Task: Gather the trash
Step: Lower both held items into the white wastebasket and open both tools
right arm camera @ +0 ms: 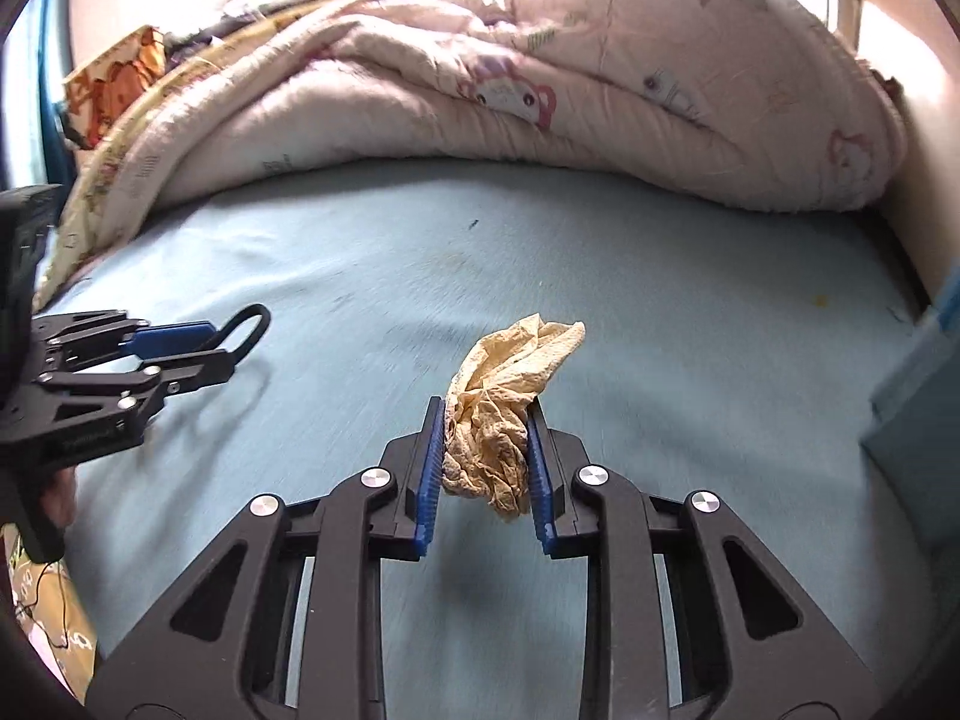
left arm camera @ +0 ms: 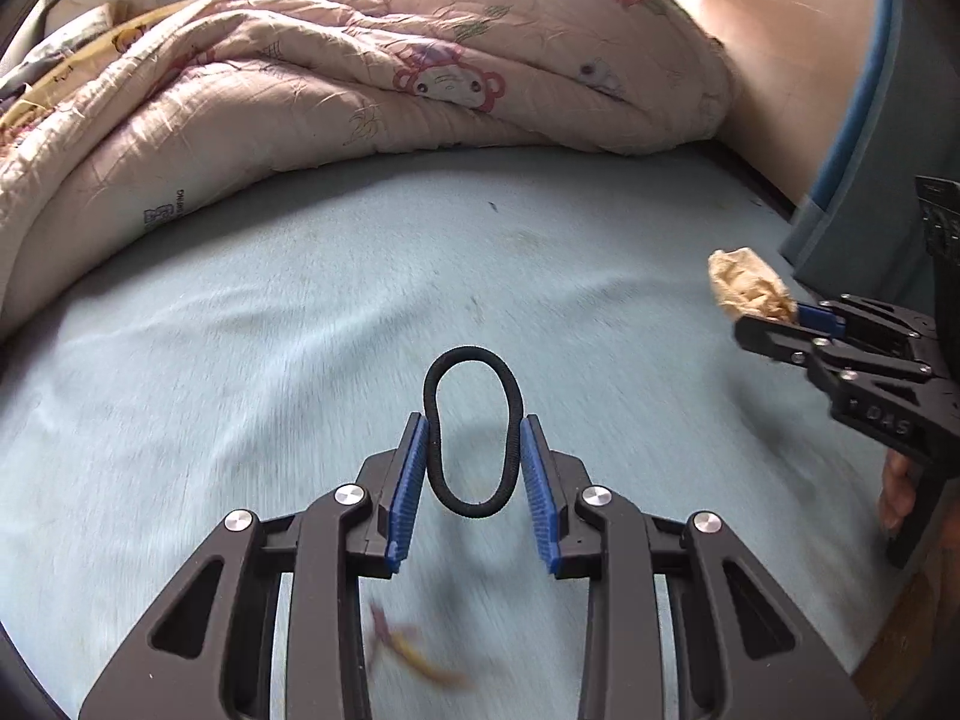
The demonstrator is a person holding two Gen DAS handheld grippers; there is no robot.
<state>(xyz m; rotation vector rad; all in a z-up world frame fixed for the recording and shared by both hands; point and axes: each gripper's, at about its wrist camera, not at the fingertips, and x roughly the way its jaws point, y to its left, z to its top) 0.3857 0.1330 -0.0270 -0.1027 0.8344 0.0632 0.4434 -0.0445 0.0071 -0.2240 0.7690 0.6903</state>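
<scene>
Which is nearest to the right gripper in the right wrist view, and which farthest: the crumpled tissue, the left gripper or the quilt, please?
1. Crumpled tissue: pinched in the right gripper.
2. Left gripper: off to the left, holding a black hair tie.
3. Quilt: bunched across the bed's far side.

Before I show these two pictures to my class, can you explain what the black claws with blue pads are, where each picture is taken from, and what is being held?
They are tools, not robot arms: a person holds one in each hand. Each picture comes from a camera on one tool, looking along its fingers over a pale blue bedsheet with a pink cartoon-print quilt behind. The left hand-held gripper pinches a black elastic hair loop. The right hand-held gripper pinches a crumpled yellowish paper tissue. Each tool also appears at the other picture's edge.
</scene>
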